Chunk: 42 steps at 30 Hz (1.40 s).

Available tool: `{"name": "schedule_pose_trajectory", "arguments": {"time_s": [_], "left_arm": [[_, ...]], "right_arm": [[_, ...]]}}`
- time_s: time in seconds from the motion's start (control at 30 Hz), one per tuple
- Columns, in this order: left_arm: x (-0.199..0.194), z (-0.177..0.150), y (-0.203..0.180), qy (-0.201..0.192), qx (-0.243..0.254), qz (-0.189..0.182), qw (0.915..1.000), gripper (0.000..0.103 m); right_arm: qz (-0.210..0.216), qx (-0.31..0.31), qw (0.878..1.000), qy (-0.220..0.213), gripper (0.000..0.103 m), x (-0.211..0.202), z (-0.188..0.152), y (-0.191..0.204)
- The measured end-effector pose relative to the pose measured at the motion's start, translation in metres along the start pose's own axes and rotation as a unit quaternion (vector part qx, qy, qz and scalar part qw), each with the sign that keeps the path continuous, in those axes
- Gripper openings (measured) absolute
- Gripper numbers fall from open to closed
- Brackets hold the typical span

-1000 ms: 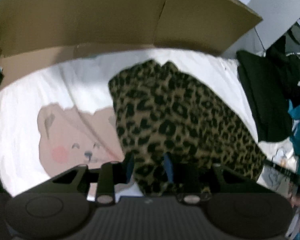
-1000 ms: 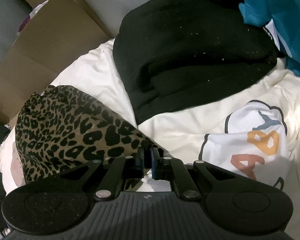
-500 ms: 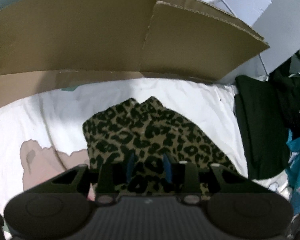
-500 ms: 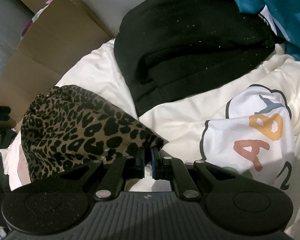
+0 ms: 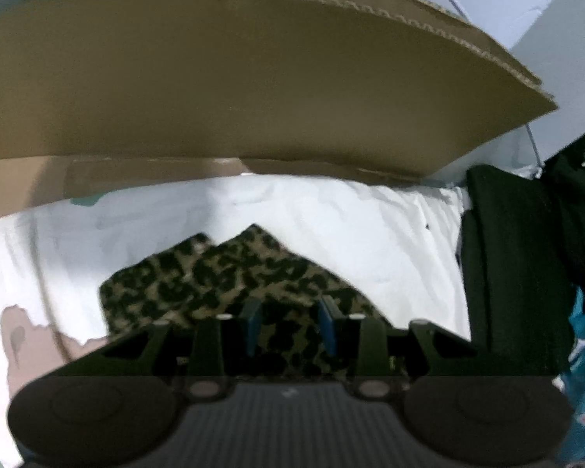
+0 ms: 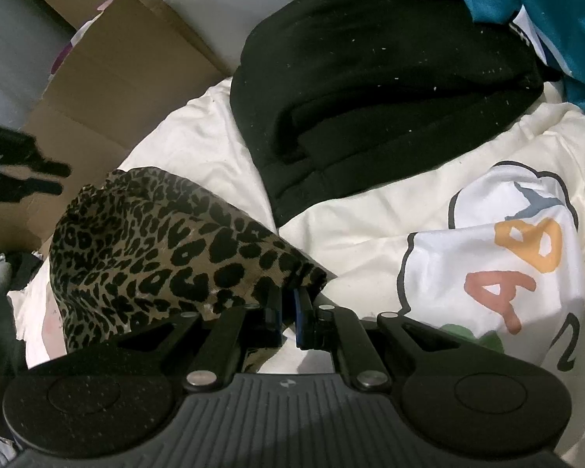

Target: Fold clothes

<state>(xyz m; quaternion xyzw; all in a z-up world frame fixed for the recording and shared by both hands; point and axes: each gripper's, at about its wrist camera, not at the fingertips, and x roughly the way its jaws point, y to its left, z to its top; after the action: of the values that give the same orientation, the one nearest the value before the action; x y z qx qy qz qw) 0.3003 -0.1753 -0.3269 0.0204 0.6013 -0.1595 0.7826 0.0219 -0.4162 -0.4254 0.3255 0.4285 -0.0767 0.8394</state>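
I see one leopard-print garment (image 6: 144, 249), one folded black garment (image 6: 374, 89), one teal garment (image 6: 542, 4) and one white cloth printed with letters (image 6: 495, 265), all on a pale sheet. My right hand-held gripper (image 6: 286, 310) is clamped on the leopard garment's near corner. My left hand-held gripper (image 5: 288, 325) stands partly open, leopard fabric (image 5: 222, 273) between its fingers; whether it grips, I cannot tell.
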Motion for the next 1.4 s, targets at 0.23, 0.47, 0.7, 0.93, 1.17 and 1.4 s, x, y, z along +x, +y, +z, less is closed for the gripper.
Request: {"name": "schedule_pose_trajectory", "arguments": {"time_s": [0.23, 0.47, 0.7, 0.93, 1.17, 1.4], "left_arm": [[0.029, 0.003, -0.025, 0.015, -0.007, 0.009, 0.9998, 0.034], [0.052, -0.003, -0.028, 0.057, -0.032, 0.012, 0.9978, 0.026], [0.075, -0.011, -0.019, 0.090, -0.070, 0.034, 0.9929, 0.029], [0.085, -0.017, -0.014, 0.111, -0.096, 0.034, 0.9886, 0.034], [0.093, -0.025, -0.014, 0.117, -0.109, 0.038, 0.9864, 0.042], [0.092, -0.030, -0.014, 0.109, -0.116, 0.050, 0.9861, 0.030]], "right_arm": [[0.004, -0.002, 1.000, 0.001, 0.004, 0.000, 0.000, -0.001], [0.004, -0.002, 1.000, 0.002, 0.004, 0.000, 0.000, -0.001], [0.004, -0.004, 1.000, 0.003, 0.004, 0.002, -0.001, -0.002], [0.003, -0.005, 1.000, 0.005, 0.004, 0.004, -0.001, -0.002], [0.001, -0.008, 1.000, 0.006, 0.004, 0.006, -0.001, -0.002], [0.002, -0.002, 1.000, 0.004, 0.005, 0.003, 0.002, -0.001]]}}
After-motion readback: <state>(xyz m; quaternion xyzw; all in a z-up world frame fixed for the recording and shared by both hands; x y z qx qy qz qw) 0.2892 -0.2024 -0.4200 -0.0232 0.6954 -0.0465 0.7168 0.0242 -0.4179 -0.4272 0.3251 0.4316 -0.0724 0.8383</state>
